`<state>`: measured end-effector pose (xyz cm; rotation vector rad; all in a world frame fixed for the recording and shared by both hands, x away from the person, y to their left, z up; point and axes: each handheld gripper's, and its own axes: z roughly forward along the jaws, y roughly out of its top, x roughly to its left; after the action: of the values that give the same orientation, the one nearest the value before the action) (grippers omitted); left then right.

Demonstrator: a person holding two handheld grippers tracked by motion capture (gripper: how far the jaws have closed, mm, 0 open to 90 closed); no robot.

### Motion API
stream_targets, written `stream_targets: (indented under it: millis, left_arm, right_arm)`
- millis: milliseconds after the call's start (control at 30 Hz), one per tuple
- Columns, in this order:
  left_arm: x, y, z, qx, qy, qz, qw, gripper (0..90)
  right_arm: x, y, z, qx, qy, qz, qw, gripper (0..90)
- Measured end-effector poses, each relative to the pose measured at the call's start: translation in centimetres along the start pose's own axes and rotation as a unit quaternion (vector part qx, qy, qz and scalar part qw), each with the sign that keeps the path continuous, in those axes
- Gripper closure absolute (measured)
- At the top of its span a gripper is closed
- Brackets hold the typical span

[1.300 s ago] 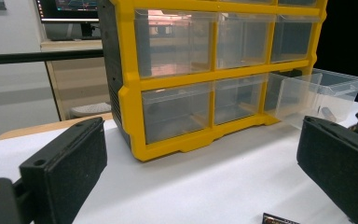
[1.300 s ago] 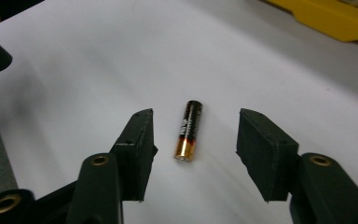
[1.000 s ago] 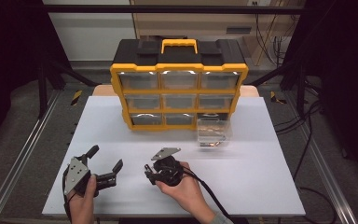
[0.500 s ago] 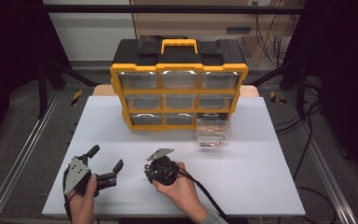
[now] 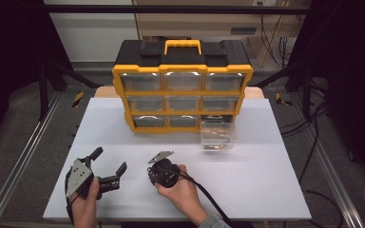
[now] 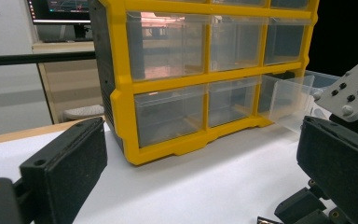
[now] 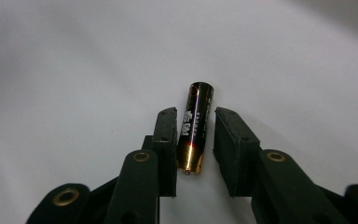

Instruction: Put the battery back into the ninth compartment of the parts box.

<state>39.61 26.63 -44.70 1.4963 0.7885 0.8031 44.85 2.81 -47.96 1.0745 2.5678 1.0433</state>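
A black and gold AA battery (image 7: 195,127) lies on the white table, lengthwise between the jaws of my right gripper (image 7: 196,113). Those jaws have just been closing around it. The left pad sits right against the battery and a thin gap shows at the right pad (image 7: 228,140). From above, the right gripper (image 5: 162,173) points down at the table near the front middle, and the battery is hidden under it. My left gripper (image 5: 109,160) rests at the front left, open, with nothing between its pads (image 6: 70,168).
A yellow and black drawer organizer (image 5: 183,90) stands at the back of the white table (image 5: 266,190). One clear drawer (image 5: 217,135) sits pulled out on the table in front of its lower right corner. The right gripper's grey plate (image 6: 349,88) shows close beside the left gripper.
The right hand has sunk a little toward the table and drawn slightly nearer the front edge. The left gripper has stayed where it was.
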Motion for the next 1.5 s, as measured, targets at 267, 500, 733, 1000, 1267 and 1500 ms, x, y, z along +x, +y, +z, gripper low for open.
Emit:
stream_targets:
  millis: [267,500,733,1000,1267,1500]
  left_arm:
    - [0.2,-0.1,0.3,-0.003,-0.005,-0.005,1.0,1.5]
    - [0.2,-0.1,0.5,0.002,-0.004,-0.005,1.0,1.5]
    - [0.1,-0.1,0.5,0.003,-0.005,-0.003,1.0,1.5]
    - [0.1,-0.1,0.4,0.005,-0.002,-0.002,1.0,1.5]
    - [0.1,-0.1,0.4,0.006,-0.001,0.0,1.0,1.5]
    - [0.1,-0.2,0.4,0.005,-0.002,-0.003,1.0,1.5]
  right_arm:
    - [0.0,0.0,0.1,-0.002,0.002,-0.001,1.0,71.7]
    - [0.0,-0.1,0.1,-0.003,-0.001,-0.003,1.0,76.5]
    - [-0.4,-0.2,-0.1,-0.004,-0.001,-0.007,1.0,76.6]
    - [-1.9,-0.6,-1.5,-0.024,-0.003,-0.008,0.9997,76.7]
    - [-3.7,-1.0,-4.2,-0.048,-0.012,-0.004,0.9988,76.7]
    - [-5.2,-1.1,-7.1,-0.071,-0.021,-0.006,0.9973,76.6]
